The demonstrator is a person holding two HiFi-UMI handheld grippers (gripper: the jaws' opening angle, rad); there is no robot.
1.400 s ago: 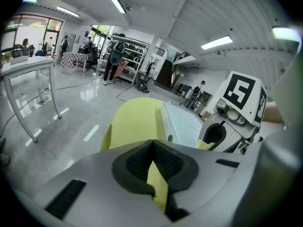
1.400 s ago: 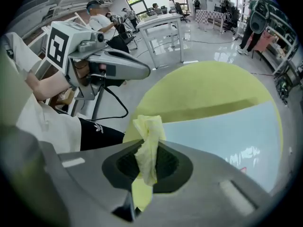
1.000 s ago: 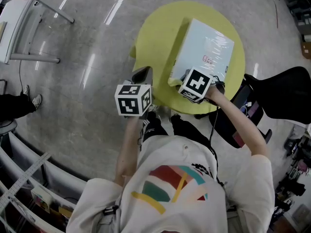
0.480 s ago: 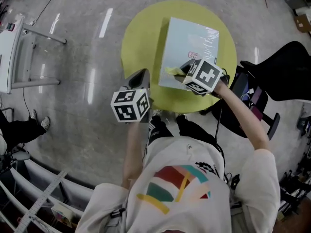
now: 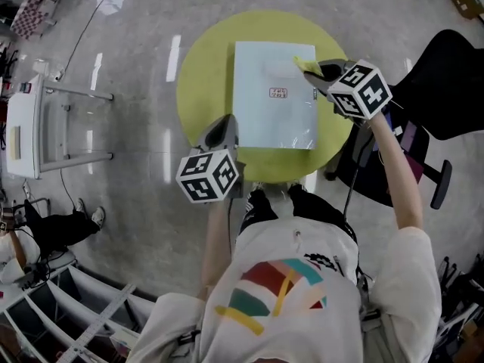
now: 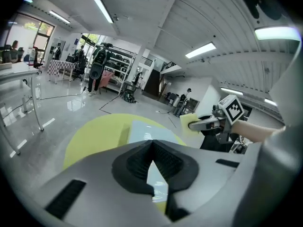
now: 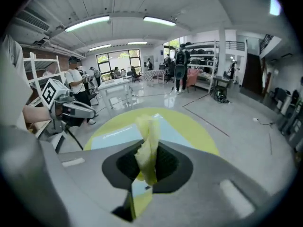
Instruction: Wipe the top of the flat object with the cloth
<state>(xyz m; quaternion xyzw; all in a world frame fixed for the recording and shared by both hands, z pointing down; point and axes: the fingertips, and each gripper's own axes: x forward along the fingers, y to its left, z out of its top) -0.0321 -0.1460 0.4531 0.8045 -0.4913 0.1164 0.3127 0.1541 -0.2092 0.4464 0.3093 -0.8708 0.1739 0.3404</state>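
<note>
Pale-blue flat rectangular object (image 5: 274,104) lies on the round yellow-green table (image 5: 200,74). Small yellow cloth (image 5: 305,65) is at its far right corner, pinched between the closed jaws of the right gripper (image 5: 318,72). Left gripper (image 5: 221,132), jaws together and empty, hovers over the table's near edge

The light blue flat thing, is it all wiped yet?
Done: the yellow cloth is picked up, pinched in the right tongs. In hand: it hangs by the flat thing's far right corner. The left tongs are shut, empty. Left: wiping the top; no wiped patch shows.
</note>
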